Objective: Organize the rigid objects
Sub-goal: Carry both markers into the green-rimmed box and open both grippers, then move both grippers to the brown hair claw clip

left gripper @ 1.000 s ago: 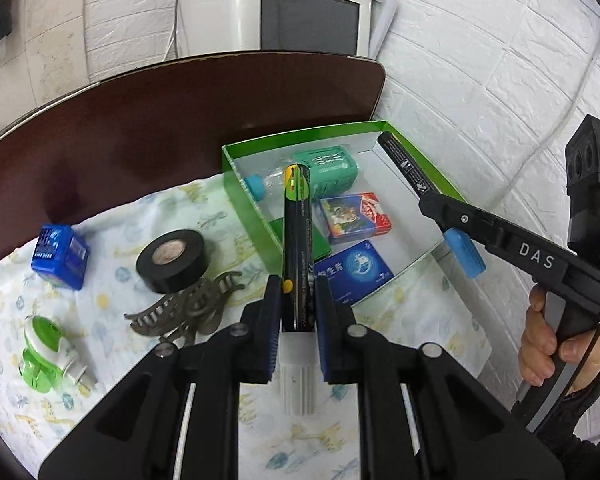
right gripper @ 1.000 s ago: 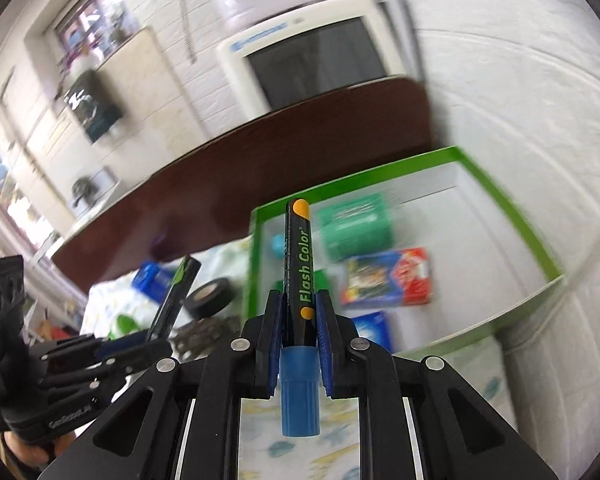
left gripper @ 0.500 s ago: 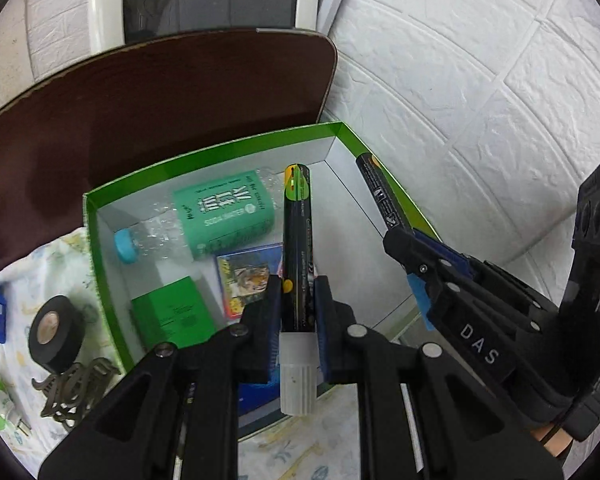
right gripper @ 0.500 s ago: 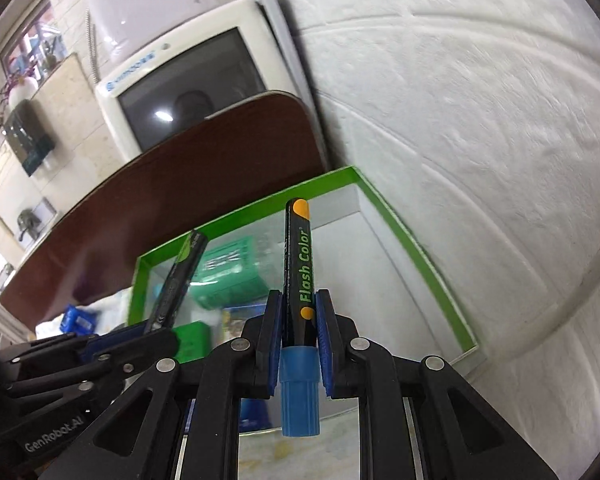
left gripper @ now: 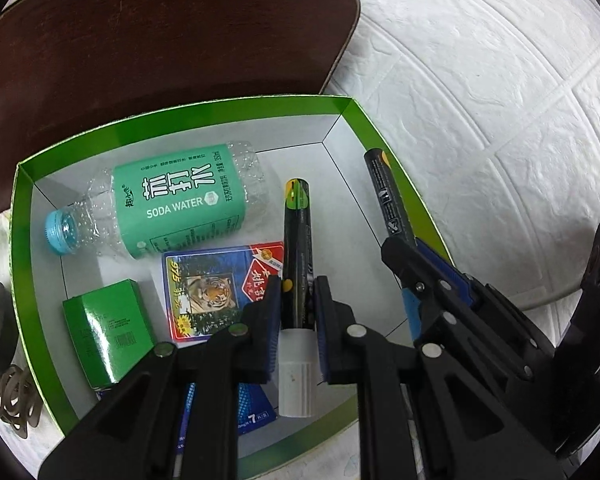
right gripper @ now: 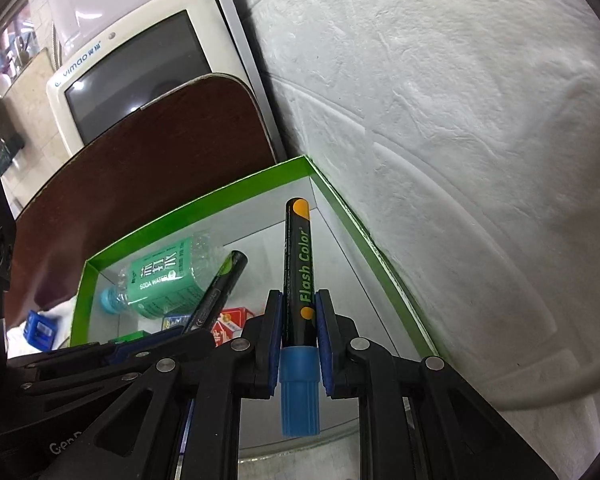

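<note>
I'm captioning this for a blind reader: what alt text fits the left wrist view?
The left gripper clamps a black marker with a white cap above a green-rimmed box holding a soda water bottle, a playing-card pack and a small green carton. At right, the right gripper holds a second marker.

Even, fairly bright indoor light, sharp focus, strong fisheye bending with dark vignetted corners, glare spots on the monitor screen [right gripper: 136, 76], soft shadow on the white wall [right gripper: 520, 240] at right.
</note>
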A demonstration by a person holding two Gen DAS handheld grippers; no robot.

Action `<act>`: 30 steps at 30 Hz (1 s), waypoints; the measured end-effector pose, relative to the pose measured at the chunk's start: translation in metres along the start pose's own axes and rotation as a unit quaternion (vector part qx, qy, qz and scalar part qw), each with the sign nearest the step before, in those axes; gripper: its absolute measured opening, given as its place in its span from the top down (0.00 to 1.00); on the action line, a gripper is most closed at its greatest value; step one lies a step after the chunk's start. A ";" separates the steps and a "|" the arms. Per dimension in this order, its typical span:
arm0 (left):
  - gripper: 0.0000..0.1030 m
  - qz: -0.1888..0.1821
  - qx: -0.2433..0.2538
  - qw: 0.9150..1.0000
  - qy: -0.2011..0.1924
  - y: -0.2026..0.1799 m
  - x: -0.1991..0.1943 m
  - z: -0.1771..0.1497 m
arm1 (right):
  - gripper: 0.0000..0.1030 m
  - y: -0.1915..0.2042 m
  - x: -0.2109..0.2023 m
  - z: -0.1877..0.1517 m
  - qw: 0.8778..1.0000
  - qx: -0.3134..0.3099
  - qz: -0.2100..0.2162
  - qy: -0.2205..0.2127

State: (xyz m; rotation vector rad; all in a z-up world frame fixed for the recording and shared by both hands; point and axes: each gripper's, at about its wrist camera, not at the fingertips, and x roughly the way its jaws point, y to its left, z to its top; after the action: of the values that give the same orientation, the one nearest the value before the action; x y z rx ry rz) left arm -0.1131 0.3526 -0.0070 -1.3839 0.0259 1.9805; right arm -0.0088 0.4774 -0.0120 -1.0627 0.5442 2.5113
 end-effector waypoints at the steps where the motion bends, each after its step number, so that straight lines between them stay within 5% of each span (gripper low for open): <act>1: 0.87 -0.005 -0.005 1.000 0.002 0.002 0.001 0.000 | 0.83 0.000 0.002 0.001 1.000 0.000 0.000 0.001; 10: 0.86 0.000 0.035 0.999 -0.008 -0.003 -0.014 -0.006 | 0.83 0.000 0.003 0.000 1.000 0.005 -0.006 0.005; 16: 0.75 0.004 0.031 0.999 -0.039 0.011 -0.048 -0.016 | 0.83 0.008 -0.010 0.003 1.000 0.021 -0.010 -0.003; 21: 0.70 0.016 0.020 0.997 -0.079 0.038 -0.093 -0.039 | 0.83 0.032 -0.042 0.001 1.000 0.002 0.007 -0.029; 26: 0.55 0.068 0.001 0.987 -0.144 0.087 -0.146 -0.067 | 0.83 0.070 -0.074 -0.002 0.997 -0.031 0.045 -0.047; 30: 0.52 0.104 -0.034 0.980 -0.166 0.136 -0.176 -0.091 | 0.81 0.117 -0.083 -0.015 0.991 -0.078 0.098 -0.035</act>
State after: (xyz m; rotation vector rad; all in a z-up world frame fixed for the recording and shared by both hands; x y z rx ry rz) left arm -0.0839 0.1206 0.0506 -1.1118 -0.0525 2.3870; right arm 0.0001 0.3554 0.0638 -1.0136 0.4568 2.7912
